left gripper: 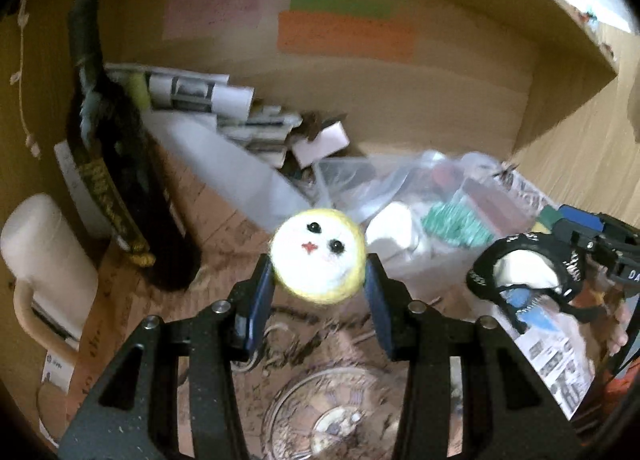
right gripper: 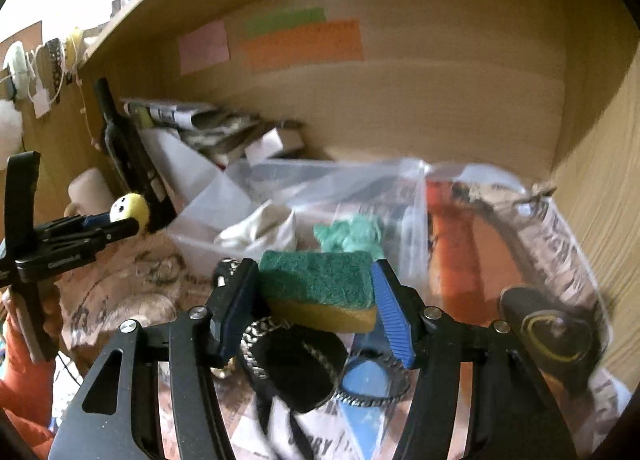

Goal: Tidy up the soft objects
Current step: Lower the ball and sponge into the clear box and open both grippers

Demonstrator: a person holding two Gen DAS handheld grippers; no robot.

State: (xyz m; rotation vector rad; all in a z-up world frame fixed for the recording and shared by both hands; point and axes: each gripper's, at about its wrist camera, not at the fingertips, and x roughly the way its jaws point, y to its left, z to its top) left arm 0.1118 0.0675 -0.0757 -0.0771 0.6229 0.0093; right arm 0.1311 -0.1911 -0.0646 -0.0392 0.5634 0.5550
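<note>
While left tongs [left gripper: 318, 280] grip felt ball [left gripper: 318, 256] | right tongs [right gripper: 314, 296] grip sponge [right gripper: 320, 284]

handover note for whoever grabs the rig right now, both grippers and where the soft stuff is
Left gripper: shut on the felt ball with a face, held above the desk.
Right gripper: shut on the green and yellow sponge, held in front of the clear plastic bag.
In the bag: a white cloth and a green knitted piece.
Done: both soft items picked up.
Left: likely place ball and sponge with the other soft things; neither is set down yet.
</note>
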